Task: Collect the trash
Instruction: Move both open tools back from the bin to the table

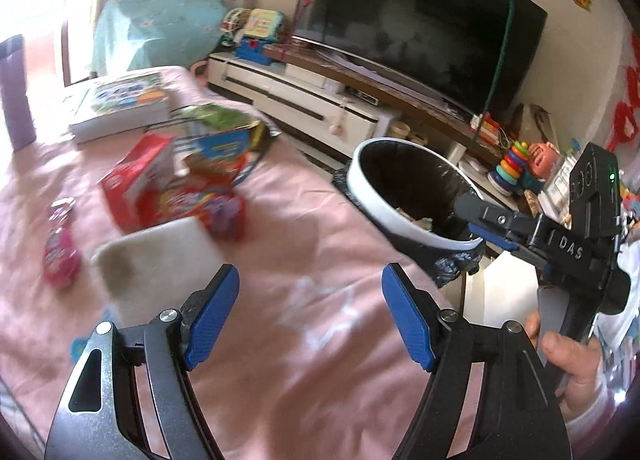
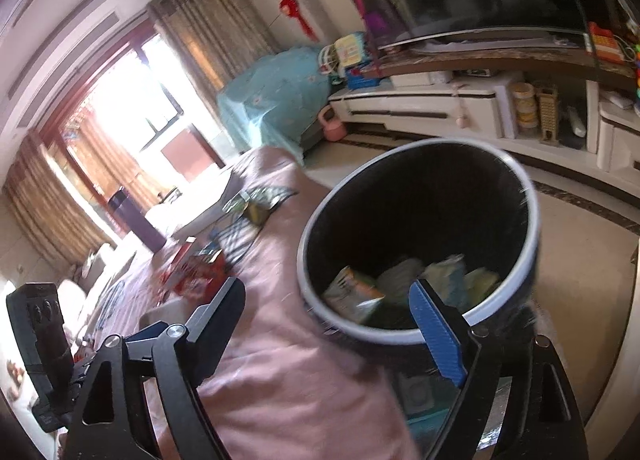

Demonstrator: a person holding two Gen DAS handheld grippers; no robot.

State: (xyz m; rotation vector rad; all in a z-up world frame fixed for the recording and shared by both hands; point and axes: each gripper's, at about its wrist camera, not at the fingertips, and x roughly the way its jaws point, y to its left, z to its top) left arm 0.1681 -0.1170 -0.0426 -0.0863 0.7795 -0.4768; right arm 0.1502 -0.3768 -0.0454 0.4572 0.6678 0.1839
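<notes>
Trash bin [image 2: 516, 195] just off the far edge of the table [image 1: 304, 244], white rim, black liner, already holding a few crumpled packets; right tongs [image 2: 336, 324] hovering at its mouth, spread wide, nothing between the blue pads. Left tongs [image 1: 310, 316] over the pink cloth, likewise spread and empty, pointing down and forward.

Remaining litter all on the table: white pad [image 1: 160, 260] with a brown stain lying closest, just ahead of the left tongs and a little to their left; beyond it a heap of red cartons [image 1: 136, 183] and bright wrappers [image 1: 208, 203]; pink packet [image 1: 60, 252] farther left, apart from the heap; green and blue bags [image 1: 224, 131] at the back, near a stack of books [image 1: 124, 103]. Edges blurred, so exact outlines hard to tell.

Key relation for the coming reach: stained pad nearer the left hand than the right, right hand [image 1: 572, 360] well off beside the bin. Long side of the pad seemingly running away and rightward, towards the red heap; probably best pinched across a near edge. Likely next: a short swing left and down, then a carry rightward to the bin. Risk: a flat, limp pad slipping or dragging the cloth.
</notes>
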